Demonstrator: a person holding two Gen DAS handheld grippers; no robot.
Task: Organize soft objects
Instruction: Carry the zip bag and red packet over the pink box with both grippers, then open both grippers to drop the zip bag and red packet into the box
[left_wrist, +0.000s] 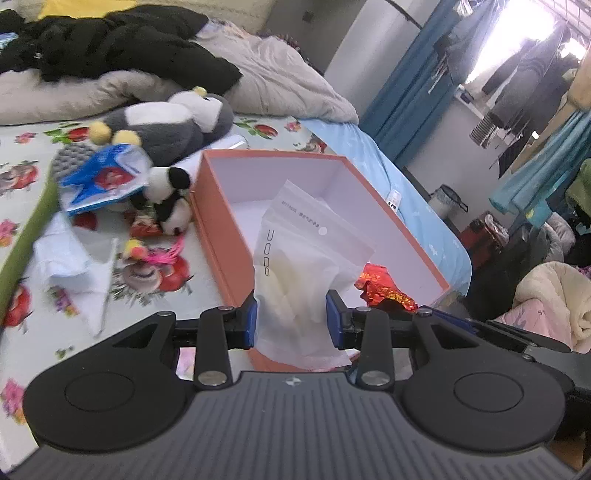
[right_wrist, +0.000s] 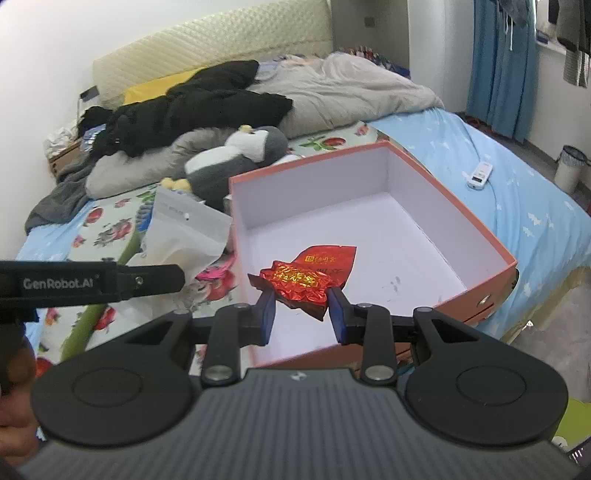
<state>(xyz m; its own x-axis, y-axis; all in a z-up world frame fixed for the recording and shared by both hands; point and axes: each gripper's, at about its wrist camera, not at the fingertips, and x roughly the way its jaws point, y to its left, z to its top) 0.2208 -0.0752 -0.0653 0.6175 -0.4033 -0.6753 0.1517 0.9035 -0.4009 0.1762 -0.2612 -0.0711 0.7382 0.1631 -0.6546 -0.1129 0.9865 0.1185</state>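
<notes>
Left gripper (left_wrist: 291, 314) clamped on white zip pouch (left_wrist: 306, 266), held above the near-left wall of the orange box (right_wrist: 480, 243), prob. for dropping in. Right gripper (right_wrist: 301, 312) clamped on red foil packet (right_wrist: 306, 277), likewise over the box's near edge. Box sits at bed's (right_wrist: 524, 206) near edge, looks empty inside. Penguin plush (right_wrist: 236, 158) lies on the bed past the far-left corner.

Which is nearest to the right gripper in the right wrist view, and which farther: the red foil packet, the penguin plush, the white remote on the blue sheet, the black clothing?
1. Red foil packet: between the jaws of the right gripper, over the orange box.
2. Penguin plush: behind the box, left.
3. White remote: far right; too close to the penguin to rank.
4. Black clothing: farthest, by the headboard.
</notes>
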